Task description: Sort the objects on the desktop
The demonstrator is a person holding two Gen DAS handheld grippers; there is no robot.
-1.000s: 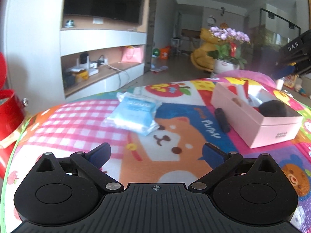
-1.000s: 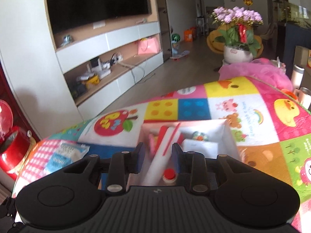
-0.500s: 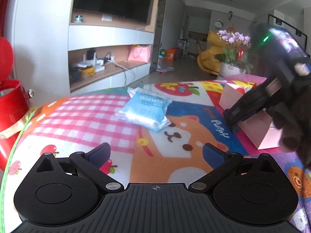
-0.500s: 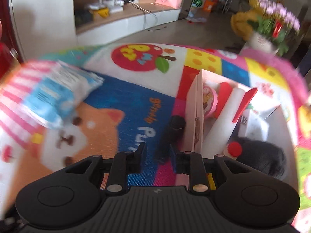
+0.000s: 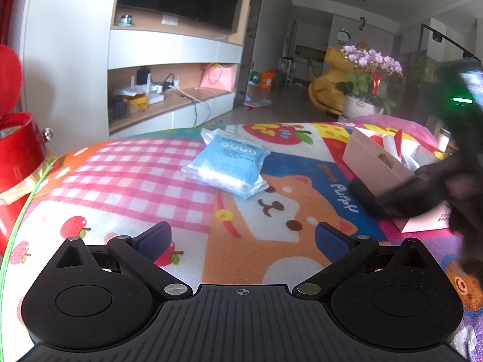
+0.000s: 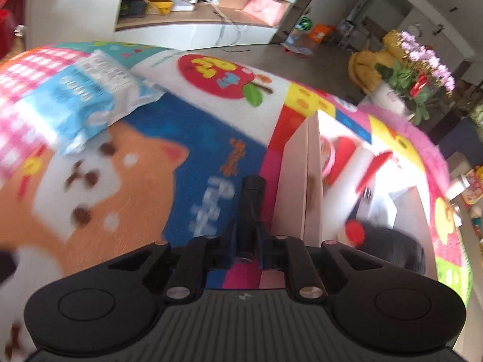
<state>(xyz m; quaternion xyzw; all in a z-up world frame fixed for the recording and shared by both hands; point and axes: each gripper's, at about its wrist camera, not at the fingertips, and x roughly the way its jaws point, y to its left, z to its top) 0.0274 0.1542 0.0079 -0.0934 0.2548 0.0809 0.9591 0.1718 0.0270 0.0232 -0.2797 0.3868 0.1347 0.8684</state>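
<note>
The right gripper [image 6: 247, 249] comes down from over the pink box [image 6: 297, 187] and closes on the black cylinder [image 6: 250, 211] beside it.

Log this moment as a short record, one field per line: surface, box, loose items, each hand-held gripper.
surface: cartoon play mat
box: pink box, open, holding a white tube with red cap and a dark item
loose items: blue wipes pack on the mat; black cylinder beside the box's outer wall
left hand-held gripper: open, empty, above the mat
right hand-held gripper: shut on the black cylinder
</note>
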